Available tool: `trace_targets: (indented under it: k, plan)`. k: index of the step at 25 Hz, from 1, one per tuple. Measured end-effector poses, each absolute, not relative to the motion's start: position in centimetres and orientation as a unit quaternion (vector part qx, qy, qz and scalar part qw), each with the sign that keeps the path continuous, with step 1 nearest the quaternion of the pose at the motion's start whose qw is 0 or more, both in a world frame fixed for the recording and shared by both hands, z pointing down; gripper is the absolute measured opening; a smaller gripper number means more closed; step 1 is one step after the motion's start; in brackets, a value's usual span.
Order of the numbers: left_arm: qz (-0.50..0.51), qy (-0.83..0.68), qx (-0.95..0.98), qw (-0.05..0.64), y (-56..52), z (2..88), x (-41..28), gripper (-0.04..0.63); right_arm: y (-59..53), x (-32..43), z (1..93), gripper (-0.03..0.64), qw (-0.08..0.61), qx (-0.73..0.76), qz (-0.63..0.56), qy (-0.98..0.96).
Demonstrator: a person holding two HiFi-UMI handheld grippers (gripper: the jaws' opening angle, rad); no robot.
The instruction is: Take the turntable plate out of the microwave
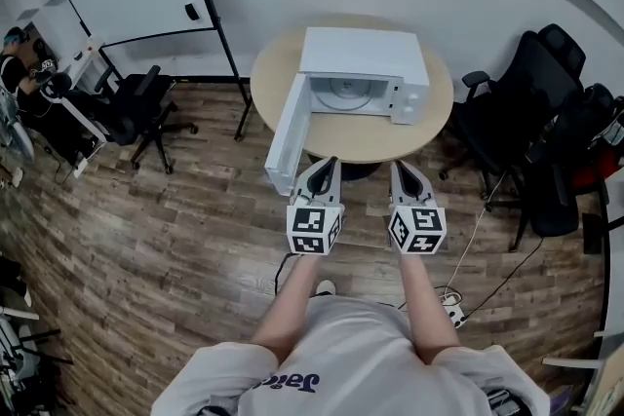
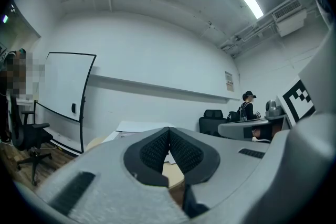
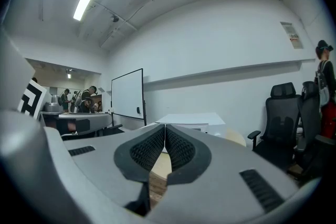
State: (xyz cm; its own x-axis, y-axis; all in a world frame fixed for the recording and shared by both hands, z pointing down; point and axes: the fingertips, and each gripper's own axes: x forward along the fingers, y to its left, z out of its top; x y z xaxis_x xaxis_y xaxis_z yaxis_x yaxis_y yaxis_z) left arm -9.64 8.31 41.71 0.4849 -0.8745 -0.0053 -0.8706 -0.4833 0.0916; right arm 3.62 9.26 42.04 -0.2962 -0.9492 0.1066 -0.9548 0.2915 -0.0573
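So our left tool and right tool are shut, empty, just short of the open microwave baring its turntable plate.

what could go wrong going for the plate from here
The open microwave door juts past the table edge right by the left hand-held gripper; it could get bumped. That gripper and the right hand-held gripper are shut; pushed in like that they would shove the turntable plate rather than grasp it.
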Motion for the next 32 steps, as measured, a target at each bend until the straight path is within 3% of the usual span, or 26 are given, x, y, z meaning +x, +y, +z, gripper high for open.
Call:
trace_targets:
  k: [7,19,32]
  plan:
    - [-0.011,-0.496,0.867,0.048,6.3,44.0,-11.5,0.015,7.7,0.9,43.7,0.017,0.039,0.598,0.065,-0.798]
    - [0.010,-0.475,0.878,0.054,-1.4,45.2,-7.4,0.015,-0.8,3.4,44.7,0.017,0.033,0.595,0.084,-0.799]
    - [0.027,-0.498,0.860,0.107,-12.2,48.2,-3.5,0.015,-12.8,5.7,48.6,0.017,0.042,0.546,0.146,-0.824]
